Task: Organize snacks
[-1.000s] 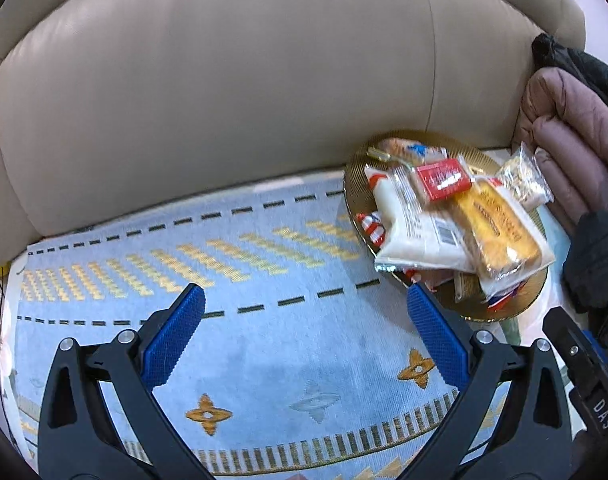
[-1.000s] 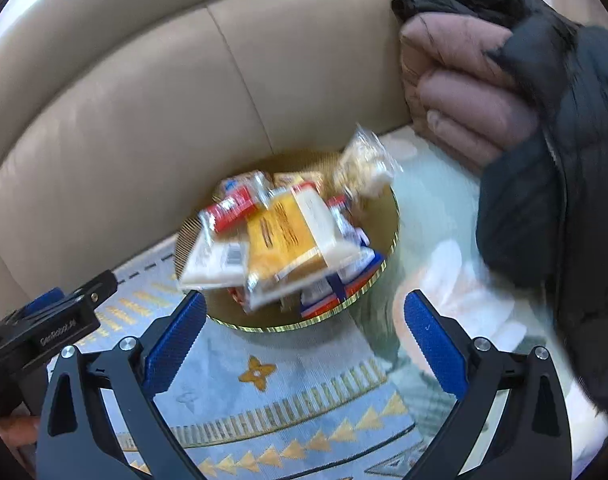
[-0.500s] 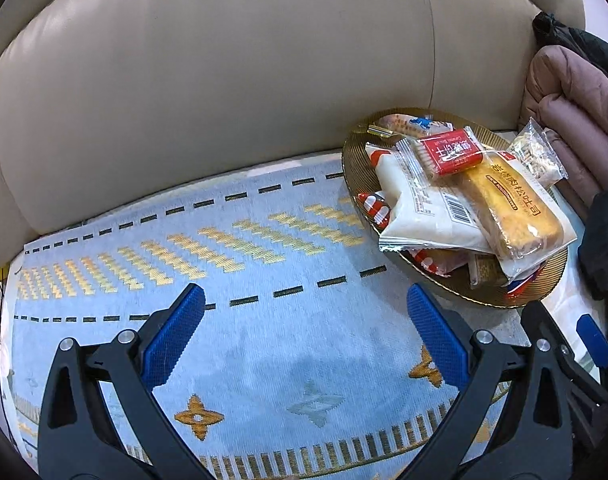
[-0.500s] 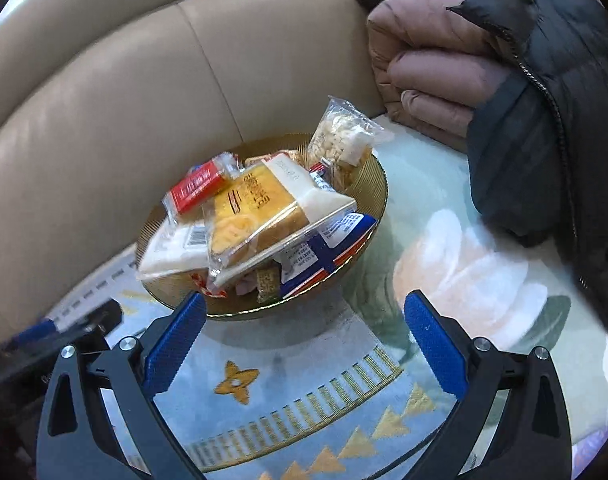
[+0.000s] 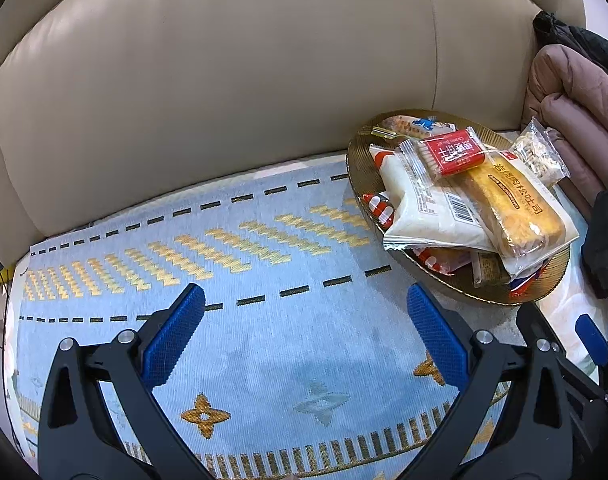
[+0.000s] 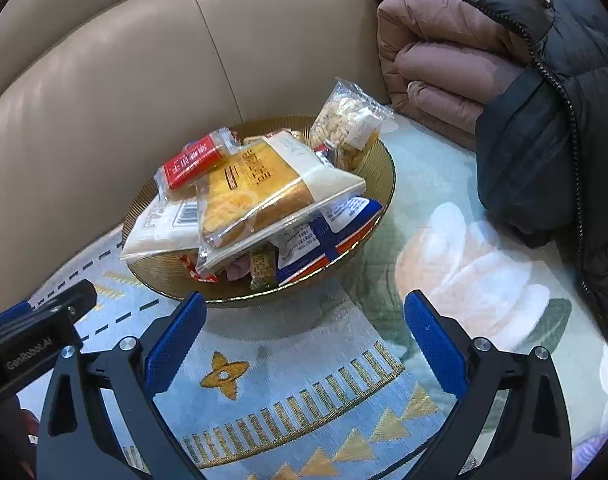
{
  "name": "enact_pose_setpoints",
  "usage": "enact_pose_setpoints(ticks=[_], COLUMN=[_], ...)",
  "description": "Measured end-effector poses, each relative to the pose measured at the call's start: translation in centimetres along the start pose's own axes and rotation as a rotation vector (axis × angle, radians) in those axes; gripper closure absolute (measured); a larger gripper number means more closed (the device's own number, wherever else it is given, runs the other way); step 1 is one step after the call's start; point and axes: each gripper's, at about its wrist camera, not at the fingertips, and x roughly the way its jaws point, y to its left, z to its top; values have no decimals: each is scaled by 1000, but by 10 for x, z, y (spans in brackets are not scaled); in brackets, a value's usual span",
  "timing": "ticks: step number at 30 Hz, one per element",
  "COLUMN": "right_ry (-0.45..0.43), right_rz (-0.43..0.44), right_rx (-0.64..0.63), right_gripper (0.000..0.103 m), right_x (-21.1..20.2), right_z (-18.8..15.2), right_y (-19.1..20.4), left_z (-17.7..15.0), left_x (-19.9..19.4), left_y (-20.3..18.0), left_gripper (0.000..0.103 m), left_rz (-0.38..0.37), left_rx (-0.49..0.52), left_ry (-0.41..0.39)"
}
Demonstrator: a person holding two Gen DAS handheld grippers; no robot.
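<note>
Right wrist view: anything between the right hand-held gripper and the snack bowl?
Nothing visible. The right hand-held gripper is open and empty just short of the gold bowl, with only bare patterned cloth between them. The yellow bread packet lies on top of the pile, uncovered.

The left gripper [image 5: 304,330] hangs with its two blue-padded fingers [image 5: 173,336] spread wide and nothing between them. The right gripper [image 6: 304,338] is likewise spread wide and empty, its pads [image 6: 434,346] pointing forward. It appears beside the left one, at the left view's lower right edge.
</note>
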Motion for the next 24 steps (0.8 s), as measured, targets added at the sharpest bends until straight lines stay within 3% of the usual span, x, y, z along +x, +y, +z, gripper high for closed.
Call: enact_pose_setpoints(ticks=[24], right_ry=[-12], right_rz=[-1], right_rx=[20], right_gripper=[5], right_x=[0], right_z=[3], right_y=[-6], left_z=[3], left_x=[-4], left_y=[3], left_gripper=[3], left_rz=[32], left_rx=[-15], left_ry=[-9])
